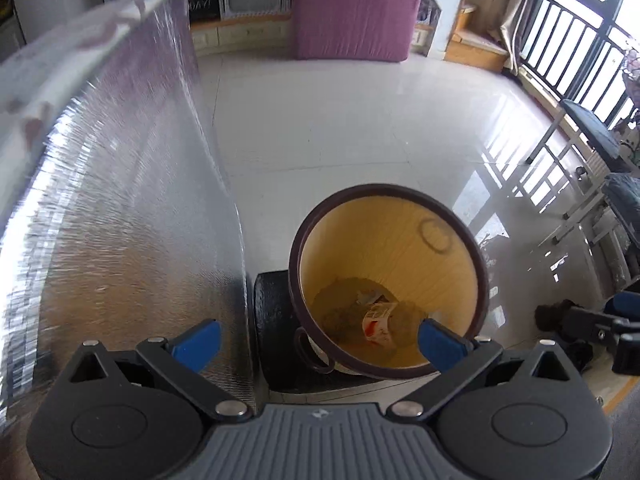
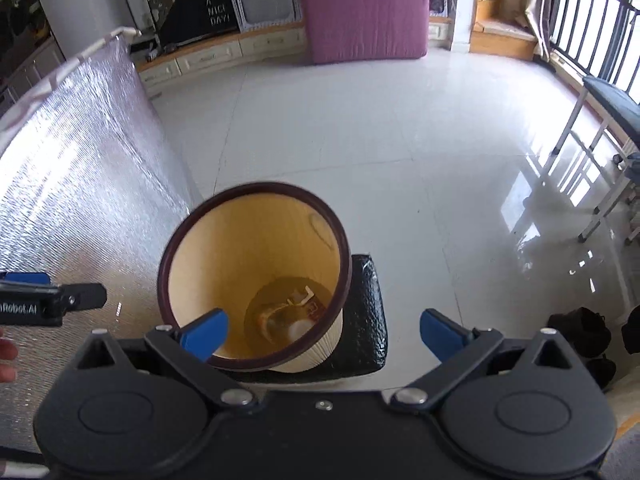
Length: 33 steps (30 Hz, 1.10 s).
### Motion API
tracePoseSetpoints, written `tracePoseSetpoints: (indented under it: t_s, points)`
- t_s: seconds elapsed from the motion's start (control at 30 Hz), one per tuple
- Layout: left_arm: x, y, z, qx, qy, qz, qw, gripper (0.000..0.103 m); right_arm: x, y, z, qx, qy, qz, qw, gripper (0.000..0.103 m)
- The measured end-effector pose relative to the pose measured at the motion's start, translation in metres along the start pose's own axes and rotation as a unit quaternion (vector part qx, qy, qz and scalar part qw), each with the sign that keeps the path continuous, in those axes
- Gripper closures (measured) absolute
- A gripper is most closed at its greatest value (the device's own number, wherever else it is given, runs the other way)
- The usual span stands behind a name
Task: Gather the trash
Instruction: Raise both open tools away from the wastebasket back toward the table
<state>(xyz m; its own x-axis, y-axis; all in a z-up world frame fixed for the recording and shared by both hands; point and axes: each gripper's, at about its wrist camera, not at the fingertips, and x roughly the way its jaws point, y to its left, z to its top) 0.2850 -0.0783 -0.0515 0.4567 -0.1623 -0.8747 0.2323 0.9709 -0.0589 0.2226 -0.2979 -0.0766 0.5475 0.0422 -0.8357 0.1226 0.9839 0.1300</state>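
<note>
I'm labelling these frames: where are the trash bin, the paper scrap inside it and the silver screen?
trash bin [image 2: 256,190], right wrist view, far rim.
paper scrap [image 1: 376,322], left wrist view, its middle.
silver screen [image 1: 132,200], left wrist view, foil face.

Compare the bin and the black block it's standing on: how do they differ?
The bin is round, tan inside with a dark rim; the block is black, squarish and dimpled. The bin stands tall and open-topped; the block lies low and flat beneath it. The bin holds trash at its bottom; the block holds only the bin. Both sit beside the silver panel on the tiled floor.
</note>
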Motion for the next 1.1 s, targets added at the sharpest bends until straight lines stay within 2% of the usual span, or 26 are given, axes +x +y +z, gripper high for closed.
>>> tracePoseSetpoints:
  t_s: [0.47,0.7,0.9,1.1]
  points:
    - [-0.089,0.001,-0.023,0.009,-0.062,-0.018,0.9979,0.0,-0.085,0.013,-0.014,-0.005,-0.06,0.007,0.998,0.0]
    - [-0.13,0.015,-0.029,0.02,-0.1,-0.02,0.9946,0.0,-0.125,0.03,-0.021,-0.011,-0.093,0.008,0.996,0.0]
    - [-0.176,0.049,-0.037,0.01,-0.154,-0.018,0.9879,0.0,-0.16,0.055,-0.021,-0.029,-0.142,0.017,0.989,0.0]
    - [-0.218,0.098,-0.047,-0.012,-0.207,0.0,0.9783,0.0,-0.173,0.088,-0.015,-0.033,-0.182,0.043,0.982,0.0]
